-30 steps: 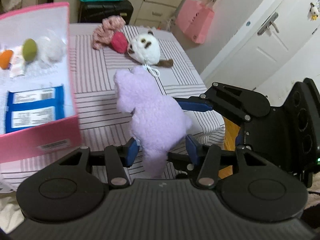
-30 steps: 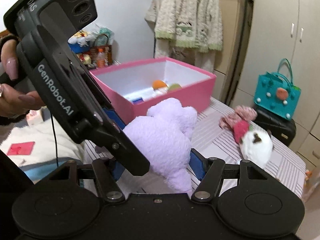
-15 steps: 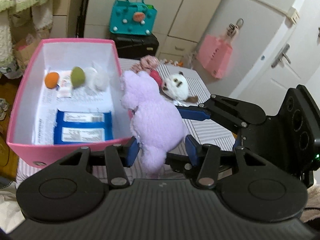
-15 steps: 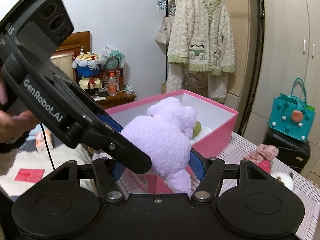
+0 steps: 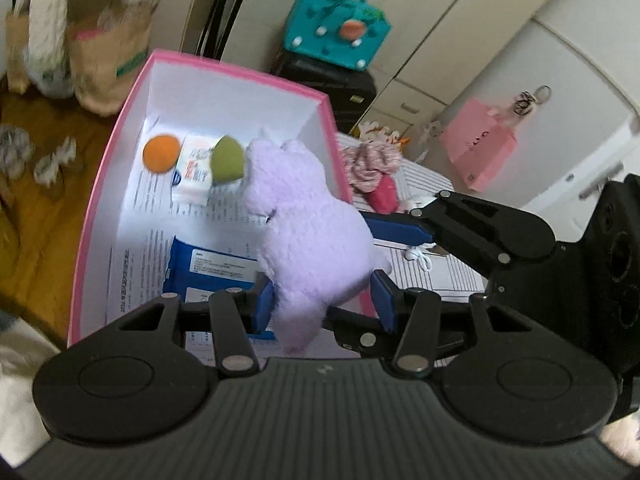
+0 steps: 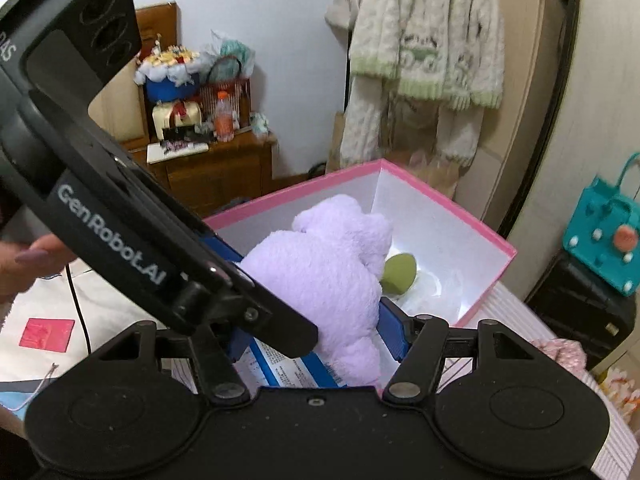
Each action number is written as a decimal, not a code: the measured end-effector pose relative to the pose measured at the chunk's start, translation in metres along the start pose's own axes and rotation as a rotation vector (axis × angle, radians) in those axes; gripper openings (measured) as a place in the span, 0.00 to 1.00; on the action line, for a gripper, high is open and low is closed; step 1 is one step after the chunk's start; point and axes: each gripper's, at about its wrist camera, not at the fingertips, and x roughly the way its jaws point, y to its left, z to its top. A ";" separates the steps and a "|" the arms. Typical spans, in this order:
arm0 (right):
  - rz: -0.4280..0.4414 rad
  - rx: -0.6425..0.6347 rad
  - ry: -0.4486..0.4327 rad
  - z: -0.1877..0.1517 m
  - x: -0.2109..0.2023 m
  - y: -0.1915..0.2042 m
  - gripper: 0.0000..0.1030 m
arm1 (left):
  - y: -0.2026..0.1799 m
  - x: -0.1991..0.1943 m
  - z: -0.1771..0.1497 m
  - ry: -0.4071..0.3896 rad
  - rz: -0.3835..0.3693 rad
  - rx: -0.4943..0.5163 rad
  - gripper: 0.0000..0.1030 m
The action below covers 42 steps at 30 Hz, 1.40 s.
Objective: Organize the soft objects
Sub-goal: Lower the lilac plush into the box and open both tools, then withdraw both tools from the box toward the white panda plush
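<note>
Both claws are gripping the same purple plush toy (image 5: 316,240). The left claw (image 5: 324,304) is pinching the toy's lower end between its blue pads, and the right claw (image 6: 316,340) is squeezing the toy's body from the other side, its upper blue finger (image 5: 396,229) lying against the toy's flank in the left wrist view.

The toy is hanging in the air over the pink box (image 5: 236,70), its head pointing down into the open white interior near the box's right wall. Inside the box an orange ball (image 5: 161,153), a small white packet (image 5: 195,168) and a green egg-shaped sponge (image 5: 227,159) are lying in a row at the far end, the sponge just beside the toy's head. A blue wipes pack (image 5: 208,268) is lying flat on printed paper nearer the camera, partly hidden behind the toy and the left claw.

The box is sitting on a striped surface (image 5: 440,268). Beyond the box's right wall, a pink knitted toy (image 5: 374,166) is lying on that surface. A teal bag (image 5: 336,32) is standing on a black case behind it.
</note>
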 end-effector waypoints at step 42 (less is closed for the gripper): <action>-0.063 0.034 0.078 -0.006 -0.034 -0.001 0.69 | -0.007 -0.029 -0.006 0.011 0.219 0.252 0.59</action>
